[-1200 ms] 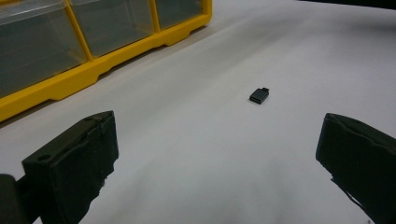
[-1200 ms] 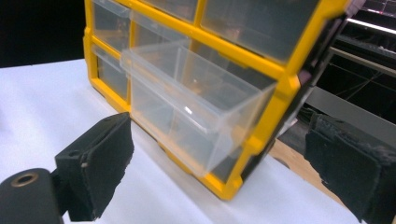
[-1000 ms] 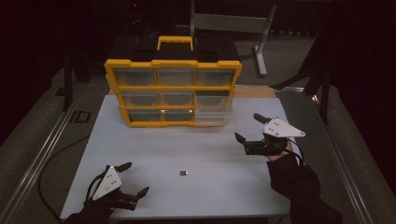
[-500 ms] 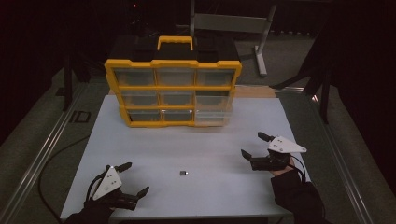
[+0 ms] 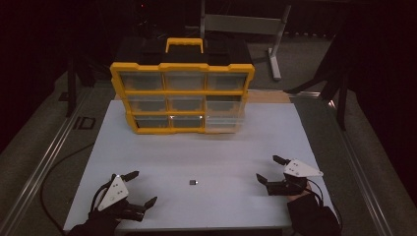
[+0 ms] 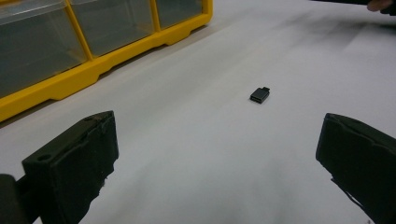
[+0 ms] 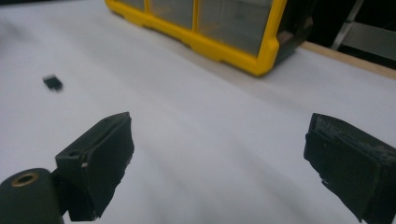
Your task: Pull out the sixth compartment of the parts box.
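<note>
- Small black part (image 5: 193, 182) lying flat on the white table (image 5: 206, 152), near the front edge, about midway between both grippers.
- Left gripper (image 5: 136, 188) at the front left corner, jaws wide, holding nothing.
- Right gripper (image 5: 272, 169) near the front right corner, jaws wide, empty.
- From the left gripper view: part (image 6: 259, 94) sharp, with a short stub on one end.
- From the right gripper view: part (image 7: 53, 82) blurred; yellow organizer (image 7: 219, 28) at the back edge.

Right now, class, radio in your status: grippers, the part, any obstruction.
Left gripper open, empty. Right gripper open, empty. Small black part flat on white table, between them, untouched. Path clear; yellow organizer stands far behind.
</note>
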Motion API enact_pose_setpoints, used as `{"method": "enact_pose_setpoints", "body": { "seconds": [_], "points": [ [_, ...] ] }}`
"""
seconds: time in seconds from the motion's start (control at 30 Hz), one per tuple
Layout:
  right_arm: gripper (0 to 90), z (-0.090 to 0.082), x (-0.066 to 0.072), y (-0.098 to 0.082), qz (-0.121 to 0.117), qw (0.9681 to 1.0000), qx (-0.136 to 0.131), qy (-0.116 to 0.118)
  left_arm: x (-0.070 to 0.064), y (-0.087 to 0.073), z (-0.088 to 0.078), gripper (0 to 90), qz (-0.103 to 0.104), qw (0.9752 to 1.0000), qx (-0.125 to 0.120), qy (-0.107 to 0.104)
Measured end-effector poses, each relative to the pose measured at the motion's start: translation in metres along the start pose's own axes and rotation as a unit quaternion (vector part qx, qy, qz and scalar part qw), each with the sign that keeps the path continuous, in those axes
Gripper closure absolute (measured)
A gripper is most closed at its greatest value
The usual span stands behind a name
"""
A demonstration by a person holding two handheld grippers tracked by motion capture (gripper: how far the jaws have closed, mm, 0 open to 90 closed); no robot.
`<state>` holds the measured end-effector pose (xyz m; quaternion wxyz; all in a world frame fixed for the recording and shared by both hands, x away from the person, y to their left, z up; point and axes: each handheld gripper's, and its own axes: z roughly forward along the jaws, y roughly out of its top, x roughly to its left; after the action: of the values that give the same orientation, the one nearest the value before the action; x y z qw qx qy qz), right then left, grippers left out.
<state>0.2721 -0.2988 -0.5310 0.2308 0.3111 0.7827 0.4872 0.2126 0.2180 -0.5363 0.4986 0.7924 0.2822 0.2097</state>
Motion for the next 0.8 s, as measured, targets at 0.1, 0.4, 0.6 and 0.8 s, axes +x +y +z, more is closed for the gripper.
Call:
{"method": "enact_pose_setpoints", "body": {
  "seconds": [0.1, 0.4, 0.6, 0.8],
  "points": [
    [8.1, -0.003, 0.003, -0.006, -0.003, 0.9999, 0.007, -0.007, 0.000, 0.000, 0.000, 0.0, 0.001, 1.0000, 0.001, 0.000],
    [8.1, -0.012, 0.011, -0.019, 0.009, 0.9997, 0.020, 0.008, 0.000, 0.000, 0.000, 0.0, -0.001, 1.0000, 0.002, 0.000],
    [8.1, -0.010, 0.012, -0.020, 0.005, 0.9999, 0.001, -0.013, 0.000, 0.000, 0.000, 0.0, -0.003, 1.0000, 0.003, 0.000],
    [8.1, -0.010, 0.011, -0.021, 0.010, 0.9999, 0.000, -0.010, 0.000, 0.000, 0.000, 0.0, -0.004, 1.0000, 0.004, 0.000]
  ]
}}
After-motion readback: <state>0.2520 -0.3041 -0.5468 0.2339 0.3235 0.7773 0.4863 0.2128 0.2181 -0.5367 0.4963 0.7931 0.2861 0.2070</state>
